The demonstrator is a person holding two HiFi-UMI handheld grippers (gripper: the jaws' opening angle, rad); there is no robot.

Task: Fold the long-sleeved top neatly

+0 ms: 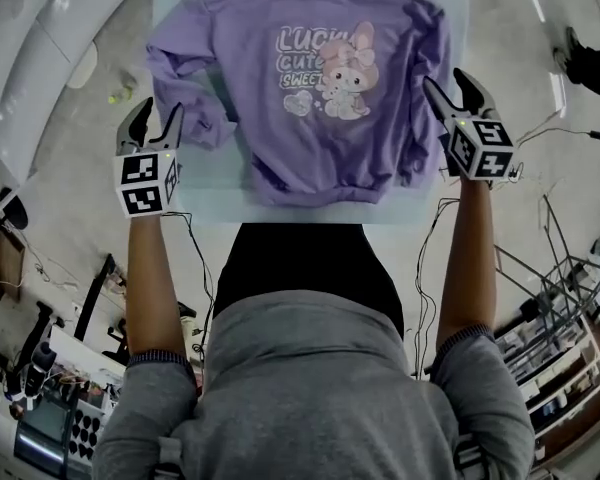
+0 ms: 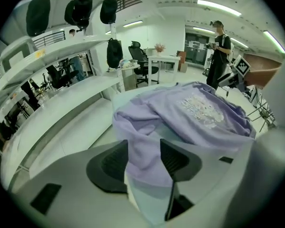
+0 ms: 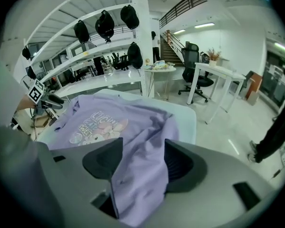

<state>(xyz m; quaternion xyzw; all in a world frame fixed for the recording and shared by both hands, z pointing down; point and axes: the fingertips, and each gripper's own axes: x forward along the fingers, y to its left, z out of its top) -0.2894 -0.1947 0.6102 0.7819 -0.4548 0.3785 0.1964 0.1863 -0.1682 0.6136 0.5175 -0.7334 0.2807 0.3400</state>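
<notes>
The left tool hangs just off the left edge of the lilac long-sleeved top, a soft jersey with a cartoon-rabbit print. The tool is borne on a bare forearm stretched straight forward from a rolled grey sleeve, and it points forward and steeply down, its marker cube facing up. In the left gripper view the left tool has its dark jaws standing well apart. The top's left sleeve lies loose in the gap between them, and neither pad presses on it. That left sleeve is bunched and doubled back on itself against the top's left side.

The top lies flat, front up, neck away from the person and hem nearest them, on the pale blue-white surface, covering most of it.

The right tool sits at the top's right edge, beside the right sleeve, which runs straight down along the body. Its forearm is likewise extended, and its cube tilts toward the camera. In the right gripper view the right tool also has its jaws spread. The right sleeve's lilac cloth shows between and beneath them, not pinched.
</notes>
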